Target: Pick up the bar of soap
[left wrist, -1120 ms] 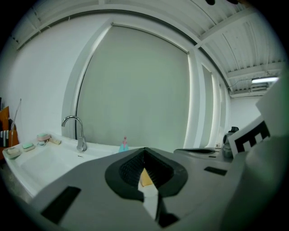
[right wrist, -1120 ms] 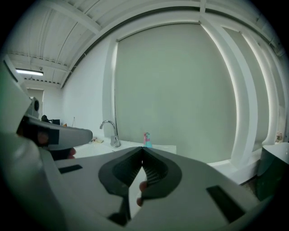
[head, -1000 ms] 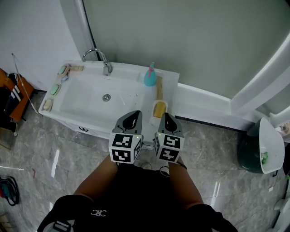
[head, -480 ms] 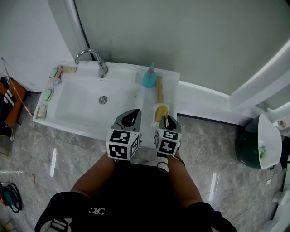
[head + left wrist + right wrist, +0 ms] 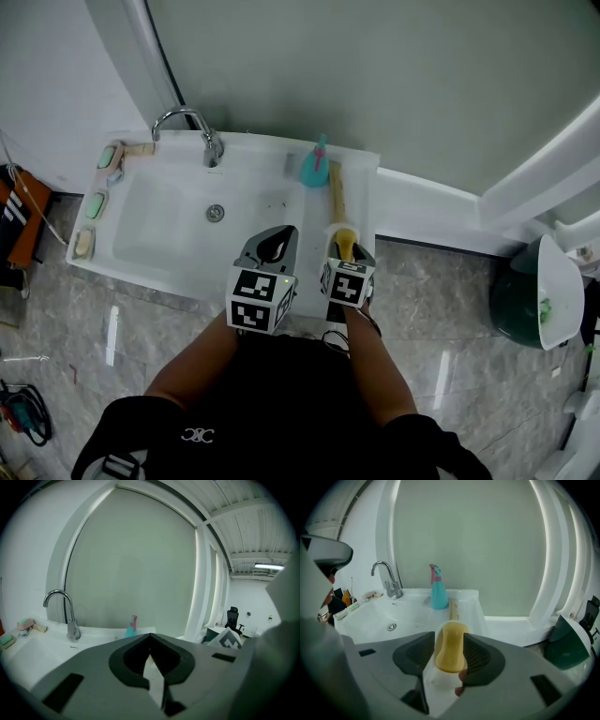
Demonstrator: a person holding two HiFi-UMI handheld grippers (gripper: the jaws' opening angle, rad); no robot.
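Note:
A yellow bar of soap lies in a white dish on the sink's front right corner. My right gripper reaches over it, its jaws are opening, and the soap sits between the two ribbed pads. I see no firm press of the pads on it. My left gripper hovers beside it over the sink's front edge. In the left gripper view the left gripper is shut with nothing in it.
The white sink has a chrome faucet at the back. A teal spray bottle and a wooden stick stand behind the dish. Small soaps line the left rim. A dark green bin is at the right.
My right gripper has moved forward over the dish, and the soap now lies between its jaws, which have spread apart. The left gripper has stayed shut beside it.

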